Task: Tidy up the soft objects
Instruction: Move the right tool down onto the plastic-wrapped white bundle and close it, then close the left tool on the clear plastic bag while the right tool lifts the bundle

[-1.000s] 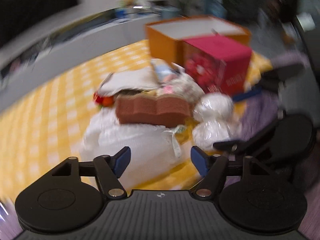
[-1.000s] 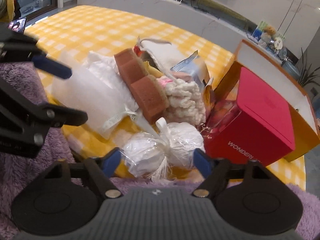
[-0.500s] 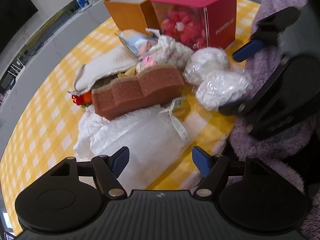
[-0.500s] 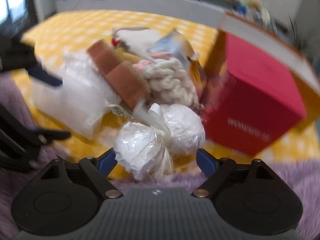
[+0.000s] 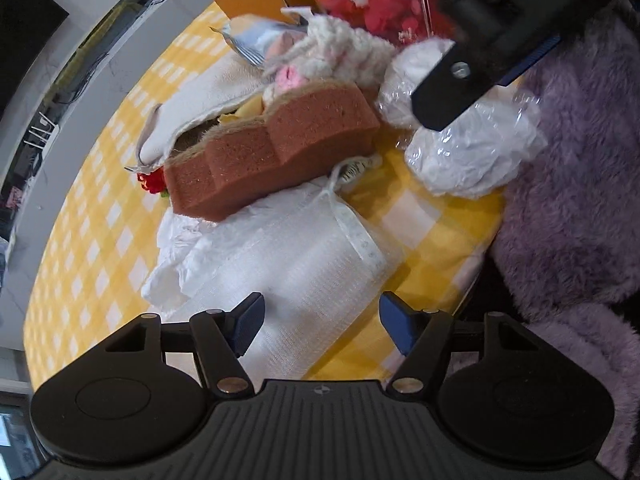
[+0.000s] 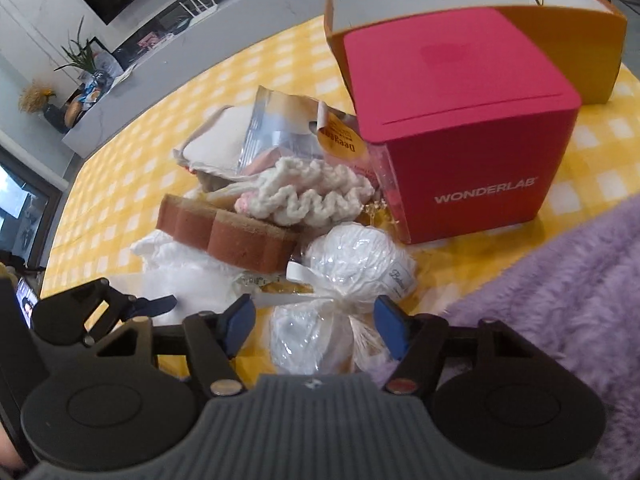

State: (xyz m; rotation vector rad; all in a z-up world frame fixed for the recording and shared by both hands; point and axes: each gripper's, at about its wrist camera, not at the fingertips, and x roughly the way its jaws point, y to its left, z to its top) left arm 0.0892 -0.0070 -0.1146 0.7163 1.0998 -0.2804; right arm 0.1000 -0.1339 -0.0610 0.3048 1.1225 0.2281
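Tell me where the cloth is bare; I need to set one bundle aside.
Bare yellow cloth lies left of the pile, toward the grey ledge. A smaller patch sits between the red box and purple fleece. The middle is crowded.

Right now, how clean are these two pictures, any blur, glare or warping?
Left wrist view: mostly sharp, the right gripper a soft dark mass up close, glints on the plastic-wrapped white bundle. Right wrist view: slightly soft overall, the yellow checked cloth bowed by fisheye.

Both tools dropped closer, jaws just closing: right tool (image 6: pixel 314 326) around the cellophane bundle (image 6: pixel 340 300), left tool (image 5: pixel 320 320) over the white pouch (image 5: pixel 304 264).
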